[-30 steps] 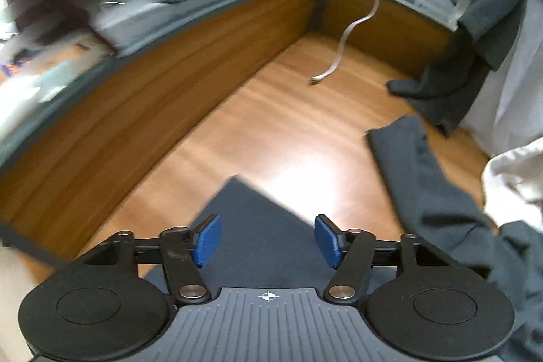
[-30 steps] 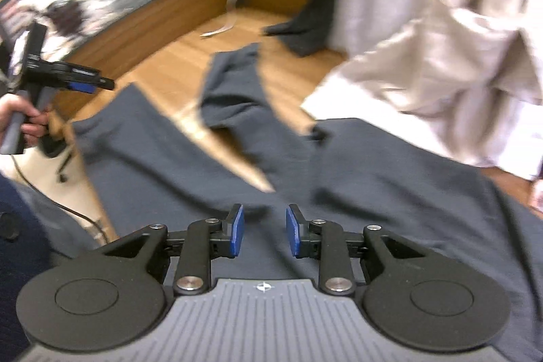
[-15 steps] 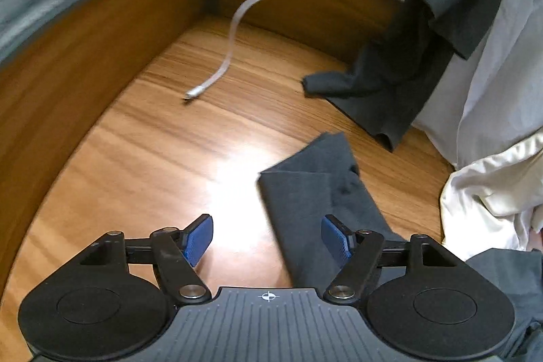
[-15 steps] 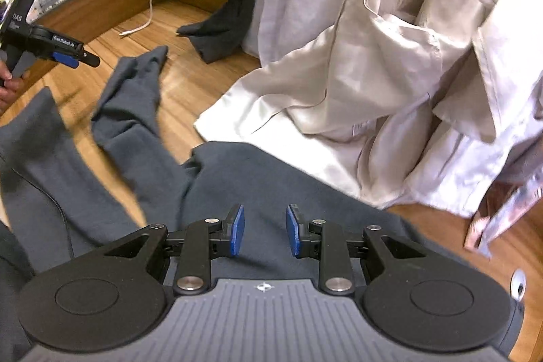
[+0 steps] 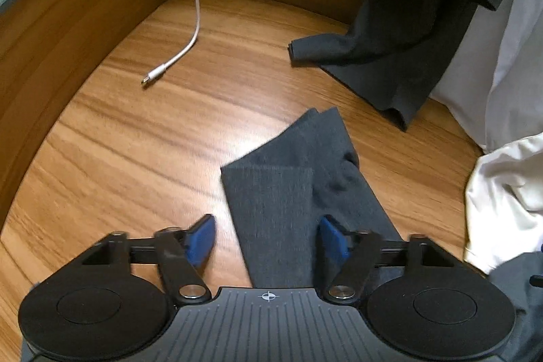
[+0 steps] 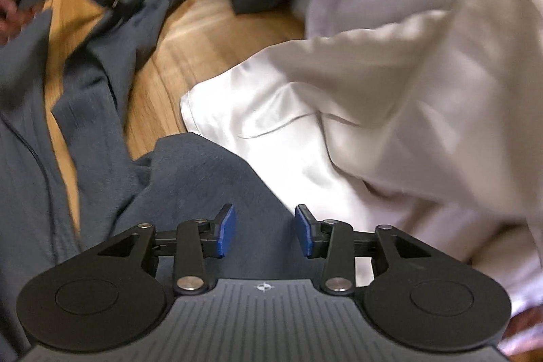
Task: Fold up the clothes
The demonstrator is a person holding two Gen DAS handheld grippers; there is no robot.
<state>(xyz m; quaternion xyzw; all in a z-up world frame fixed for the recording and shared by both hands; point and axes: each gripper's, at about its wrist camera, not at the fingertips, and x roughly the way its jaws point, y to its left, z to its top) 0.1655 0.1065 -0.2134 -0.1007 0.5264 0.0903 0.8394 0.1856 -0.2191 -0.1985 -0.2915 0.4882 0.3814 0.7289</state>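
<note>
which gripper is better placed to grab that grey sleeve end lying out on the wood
Left. The left gripper is open with the grey sleeve lying straight between its fingers. The right gripper, also open, sits over the garment's body beside the white clothes, farther from the sleeve end.

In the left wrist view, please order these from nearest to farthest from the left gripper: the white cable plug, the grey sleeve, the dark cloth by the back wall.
From the left gripper:
1. Grey sleeve, lying between the open fingers.
2. White cable plug, ahead on the left, on the wood.
3. Dark cloth, ahead on the right; only a little farther than the plug.
</note>
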